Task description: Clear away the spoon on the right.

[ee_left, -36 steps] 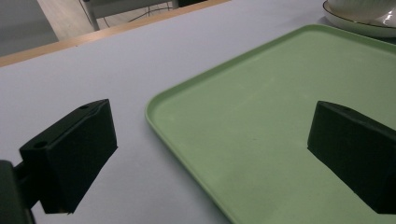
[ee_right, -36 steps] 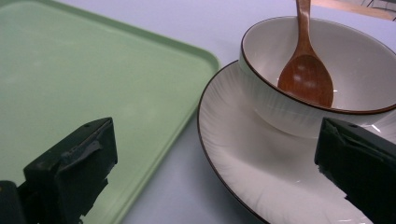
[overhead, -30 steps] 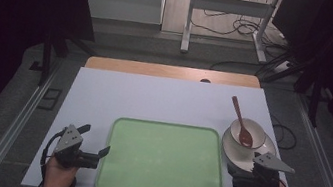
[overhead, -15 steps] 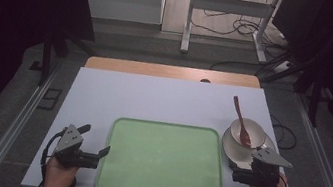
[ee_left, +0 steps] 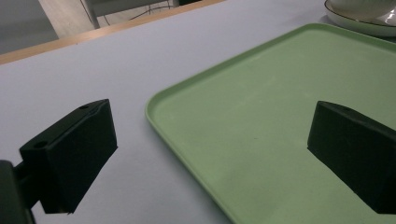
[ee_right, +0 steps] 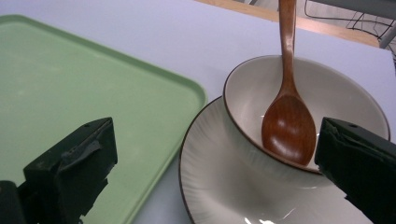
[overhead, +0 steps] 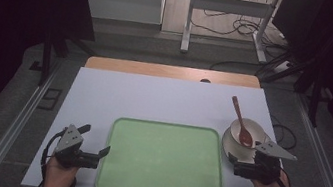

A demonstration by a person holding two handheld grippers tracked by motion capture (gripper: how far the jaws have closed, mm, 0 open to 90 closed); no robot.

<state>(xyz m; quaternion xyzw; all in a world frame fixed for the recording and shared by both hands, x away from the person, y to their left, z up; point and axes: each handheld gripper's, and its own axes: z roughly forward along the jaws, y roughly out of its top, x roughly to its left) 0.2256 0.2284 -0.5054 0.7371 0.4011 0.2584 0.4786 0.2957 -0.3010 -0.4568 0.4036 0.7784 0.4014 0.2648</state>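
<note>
left tongs (overhead: pixel 94 153): black, grey triangular plate, black cable | right tongs (overhead: pixel 237 164): same

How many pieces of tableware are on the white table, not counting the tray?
3, all stacked at the table's right side: a cream round plate beside the green rectangular tray, a cream bowl on that plate, and a brown wooden spoon resting in the bowl. Nothing appears hidden.

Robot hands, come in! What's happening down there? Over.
Left gripper open, at tray edge. Right gripper open, at plate rim. Spoon in bowl. Nothing in the way.
</note>
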